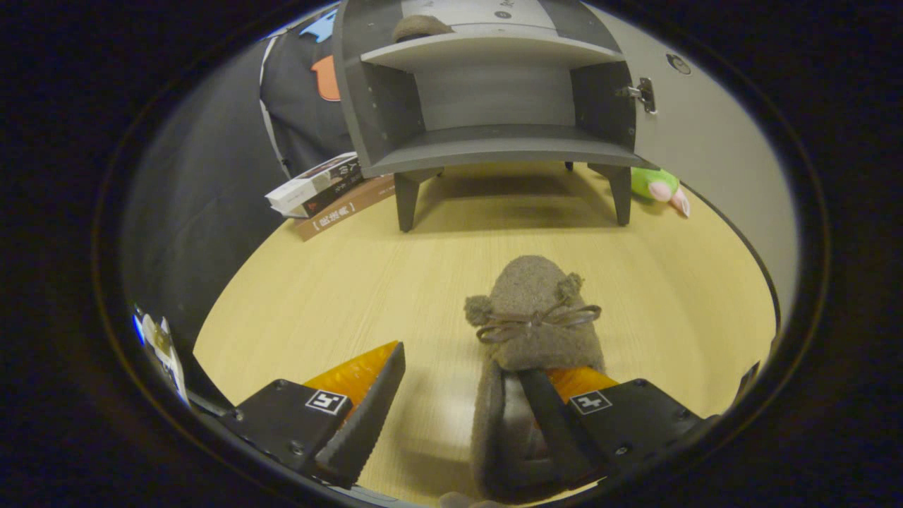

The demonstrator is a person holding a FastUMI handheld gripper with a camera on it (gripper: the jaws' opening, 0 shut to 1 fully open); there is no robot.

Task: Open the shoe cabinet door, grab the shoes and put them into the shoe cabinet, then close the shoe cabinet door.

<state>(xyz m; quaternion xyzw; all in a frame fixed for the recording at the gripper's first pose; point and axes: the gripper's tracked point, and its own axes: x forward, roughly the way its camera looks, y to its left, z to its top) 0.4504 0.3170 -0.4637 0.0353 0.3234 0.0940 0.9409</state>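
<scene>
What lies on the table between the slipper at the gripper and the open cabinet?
Nothing: bare table separates the slipper from the cabinet, per the gripper view.

A pale wood-grain tabletop (pixel 353 282) fills the near ground under soft, even light. At its far left lies a stack of books (pixel 328 190), backed by black cloth (pixel 303 120). At the far right rests a green and pink plush toy (pixel 659 187).

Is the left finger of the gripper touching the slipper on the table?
Apart. The gripper view shows bare table between the left finger and the slipper; the right finger sits inside its opening. The gripper is open.
</scene>
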